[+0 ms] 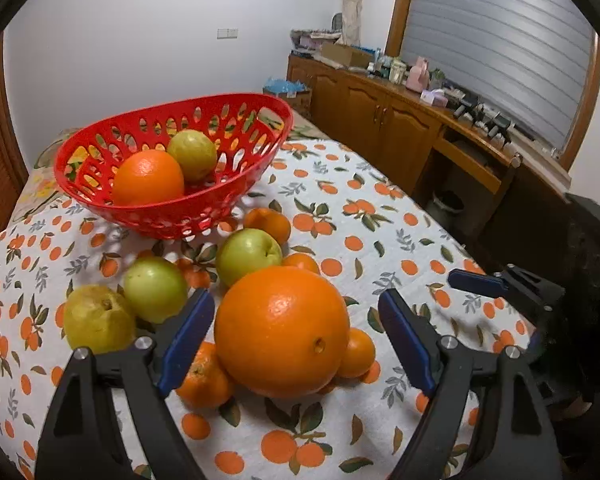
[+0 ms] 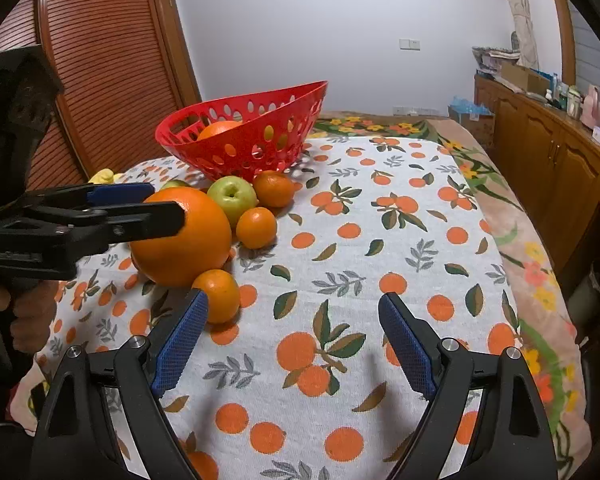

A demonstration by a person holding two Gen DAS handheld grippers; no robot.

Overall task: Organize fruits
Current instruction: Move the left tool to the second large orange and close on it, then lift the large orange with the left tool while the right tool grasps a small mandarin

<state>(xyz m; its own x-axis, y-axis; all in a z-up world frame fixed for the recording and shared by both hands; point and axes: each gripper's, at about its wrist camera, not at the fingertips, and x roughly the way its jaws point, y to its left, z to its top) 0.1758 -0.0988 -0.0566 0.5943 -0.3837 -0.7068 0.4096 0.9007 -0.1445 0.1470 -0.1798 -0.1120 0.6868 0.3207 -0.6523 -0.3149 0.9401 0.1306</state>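
Note:
A red perforated basket [image 1: 236,184] [image 2: 260,148] stands at the far side of the table, holding an orange [image 1: 148,178] and a yellow-green fruit [image 1: 193,155]. In front of it lies a cluster: a large orange [image 1: 282,330] [image 2: 182,238], green apples [image 1: 248,255] [image 1: 155,288], a yellow pear [image 1: 98,318] and several small tangerines [image 1: 204,376] [image 2: 218,295]. My left gripper [image 1: 296,340] [image 2: 160,204] is open, its fingers either side of the large orange, not closed on it. My right gripper [image 2: 294,340] [image 1: 478,283] is open and empty over bare cloth.
The table wears a white cloth [image 2: 360,240] printed with oranges. A wooden cabinet [image 1: 384,120] with clutter runs along the right, and a wooden slatted door [image 2: 108,72] stands at the left.

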